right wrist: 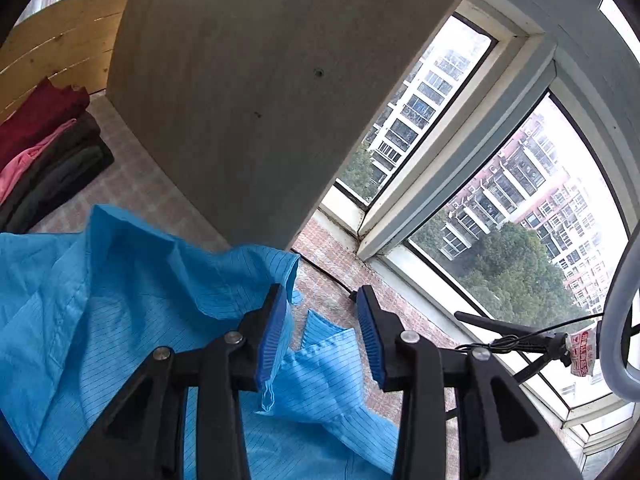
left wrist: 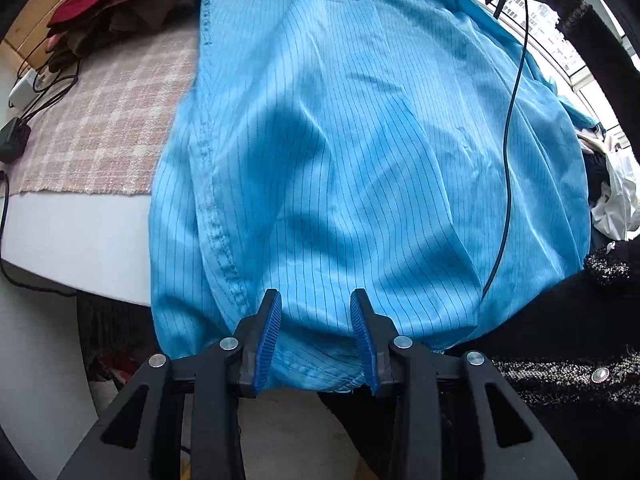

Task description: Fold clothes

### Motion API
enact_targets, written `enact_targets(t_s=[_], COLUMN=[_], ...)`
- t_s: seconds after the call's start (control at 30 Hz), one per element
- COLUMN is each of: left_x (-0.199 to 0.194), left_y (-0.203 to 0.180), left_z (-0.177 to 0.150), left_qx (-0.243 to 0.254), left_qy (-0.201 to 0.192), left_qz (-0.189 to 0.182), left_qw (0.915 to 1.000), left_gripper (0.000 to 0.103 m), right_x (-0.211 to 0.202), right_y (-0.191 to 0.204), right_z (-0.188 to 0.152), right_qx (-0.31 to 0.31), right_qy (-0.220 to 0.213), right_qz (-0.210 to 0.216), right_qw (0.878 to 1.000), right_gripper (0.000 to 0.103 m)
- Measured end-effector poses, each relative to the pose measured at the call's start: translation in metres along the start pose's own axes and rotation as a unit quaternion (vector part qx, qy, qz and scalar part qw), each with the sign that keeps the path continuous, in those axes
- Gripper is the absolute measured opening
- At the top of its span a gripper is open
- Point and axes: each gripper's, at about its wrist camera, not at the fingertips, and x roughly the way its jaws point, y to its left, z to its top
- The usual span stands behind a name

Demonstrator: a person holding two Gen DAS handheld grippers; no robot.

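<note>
A pink checked cloth (left wrist: pixel 108 120) covers part of the white worktop (left wrist: pixel 76 240). A white power adapter (left wrist: pixel 22 88) and a black one (left wrist: pixel 14 138) lie at its left edge with cables. Outside the window (right wrist: pixel 500 208), apartment blocks (right wrist: pixel 532 184) and trees (right wrist: pixel 508 264) show.

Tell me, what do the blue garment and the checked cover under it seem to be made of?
The blue garment looks like a thin, smooth synthetic weave: slight sheen, soft creases, fine dark pinstripes. The checked cover looks like a coarse, nubbly woven cloth, perhaps wool-like tweed: matte pink and cream checks, rough edge.
</note>
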Motion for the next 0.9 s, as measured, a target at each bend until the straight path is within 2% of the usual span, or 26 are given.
enact_targets(t_s=[0.13,0.17,0.23,0.33,0.4,0.47,0.53,0.57,0.6,0.67,0.73,0.77,0.87,0.9], left_x=[-0.023,-0.024,-0.023,-0.016,0.004,0.02,0.036,0.039,0.043,0.029,0.001,-0.007,0.001,0.006], left_y=[0.023,0.03,0.042,0.066,0.061,0.059,0.06,0.063,0.065,0.073,0.082,0.089,0.11,0.119], left_z=[-0.039,-0.048,-0.058,-0.052,-0.044,-0.039,-0.035,-0.035,-0.034,-0.039,-0.047,-0.051,-0.058,-0.058], left_qx=[-0.066,-0.08,-0.104,-0.121,-0.113,-0.099,-0.089,-0.089,-0.089,-0.091,-0.085,-0.089,-0.088,-0.106], left_qy=[-0.02,-0.021,-0.029,-0.055,-0.064,-0.055,-0.044,-0.036,-0.028,-0.026,-0.046,-0.052,-0.016,-0.006], left_qz=[0.0,0.001,0.0,-0.023,-0.033,-0.027,-0.031,-0.039,-0.047,-0.064,-0.059,-0.047,0.004,0.003], left_qw=[0.9976,0.9966,0.9941,0.9909,0.991,0.9932,0.9946,0.9946,0.9945,0.9934,0.9935,0.9936,0.996,0.9943], left_gripper=[0.038,0.038,0.038,0.038,0.039,0.039,0.034,0.015,0.006,0.001,0.002,0.006,0.007,0.015], right_x=[-0.032,-0.035,-0.034,-0.026,-0.024,-0.023,-0.029,-0.031,-0.032,-0.034,-0.034,-0.032,-0.022,-0.018], right_y=[0.022,0.037,0.074,0.116,0.14,0.157,0.167,0.17,0.171,0.167,0.165,0.164,0.16,0.159], right_z=[-0.002,-0.007,-0.018,-0.052,-0.072,-0.088,-0.101,-0.105,-0.108,-0.11,-0.109,-0.107,-0.103,-0.101], right_qx=[-0.011,-0.008,-0.009,-0.009,-0.008,-0.014,-0.017,-0.013,-0.011,-0.011,-0.018,-0.019,-0.021,-0.02], right_qy=[-0.017,-0.006,0.024,0.06,0.08,0.096,0.098,0.101,0.103,0.105,0.109,0.113,0.13,0.134], right_qz=[0.02,0.068,0.137,0.204,0.23,0.237,0.236,0.236,0.239,0.227,0.215,0.214,0.21,0.207], right_qw=[1.0,0.998,0.99,0.977,0.97,0.967,0.967,0.966,0.966,0.968,0.97,0.97,0.969,0.969], right_gripper=[0.047,0.047,0.047,0.047,0.047,0.047,0.047,0.047,0.047,0.047,0.047,0.047,0.047,0.047])
